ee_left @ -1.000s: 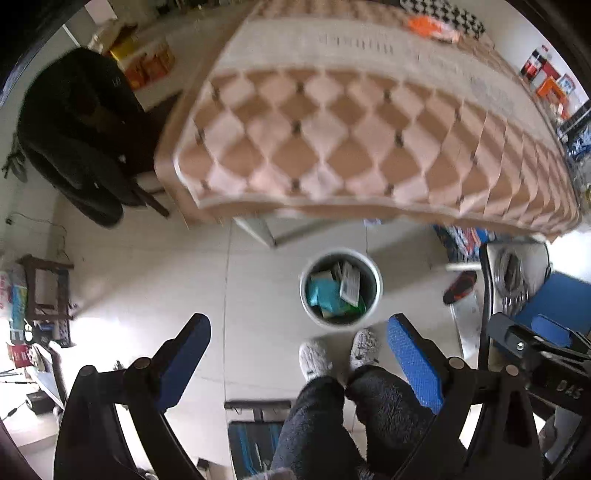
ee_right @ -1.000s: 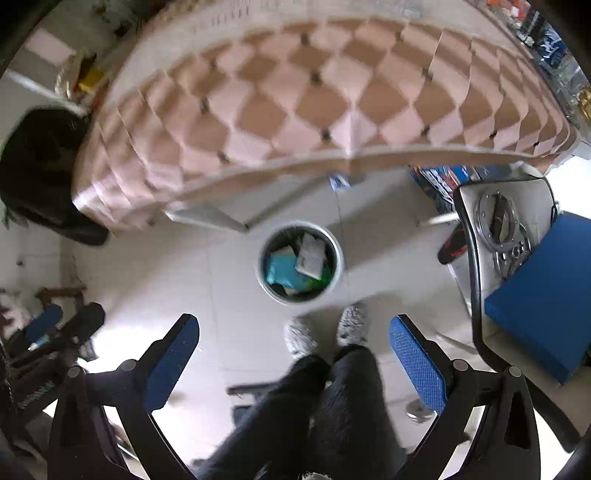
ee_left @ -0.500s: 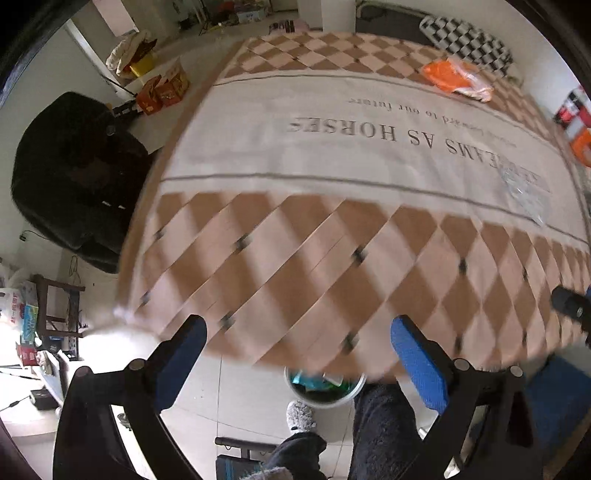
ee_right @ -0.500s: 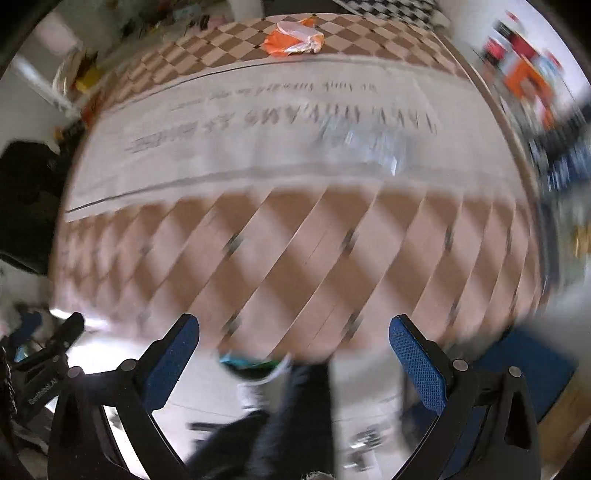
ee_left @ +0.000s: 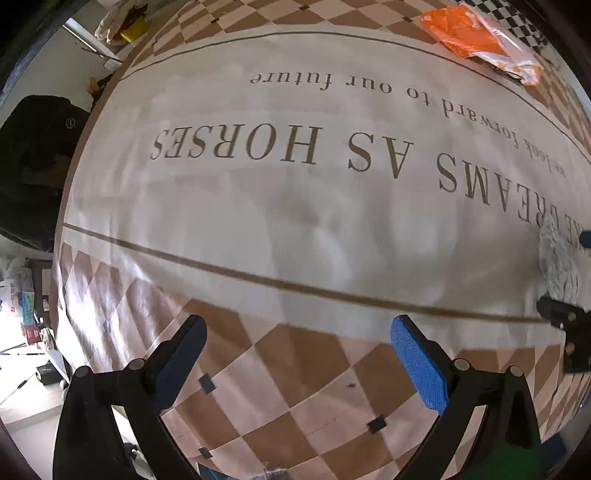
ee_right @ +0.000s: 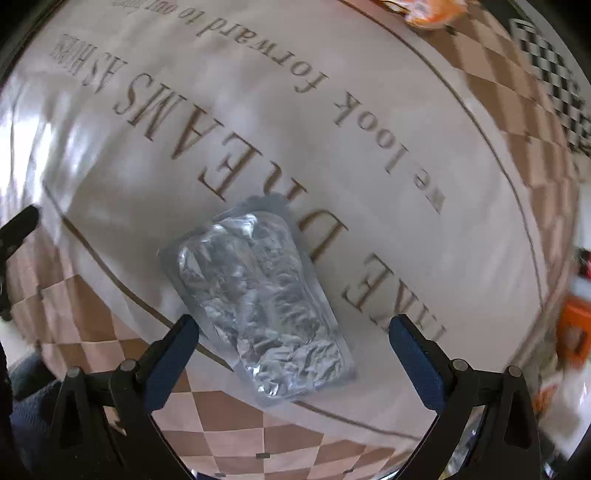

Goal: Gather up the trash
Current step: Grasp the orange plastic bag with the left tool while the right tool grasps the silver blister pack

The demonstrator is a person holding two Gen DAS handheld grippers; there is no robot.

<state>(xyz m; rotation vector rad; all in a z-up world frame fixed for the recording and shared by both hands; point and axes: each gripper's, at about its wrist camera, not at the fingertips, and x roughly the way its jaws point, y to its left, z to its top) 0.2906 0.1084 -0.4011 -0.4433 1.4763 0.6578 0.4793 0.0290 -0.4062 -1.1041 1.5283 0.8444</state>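
A crumpled silver foil packet (ee_right: pixel 258 295) lies on the printed tablecloth (ee_right: pixel 369 155). My right gripper (ee_right: pixel 291 343) is open and hovers just above it, the packet between the two blue pads. The packet's edge also shows at the right of the left wrist view (ee_left: pixel 557 266). An orange plastic wrapper (ee_left: pixel 480 37) lies at the table's far side; it also shows blurred in the right wrist view (ee_right: pixel 428 11). My left gripper (ee_left: pixel 295 350) is open and empty over the checkered border of the cloth (ee_left: pixel 295 387).
A black chair (ee_left: pixel 33 166) stands left of the table. Clutter sits on the floor at the left (ee_left: pixel 29 306). The right gripper's body (ee_left: pixel 569 332) shows at the right edge of the left wrist view.
Both grippers have risen from above the floor bin and moved forward over the table. The bin is out of view. The right gripper has come down close over the foil packet.
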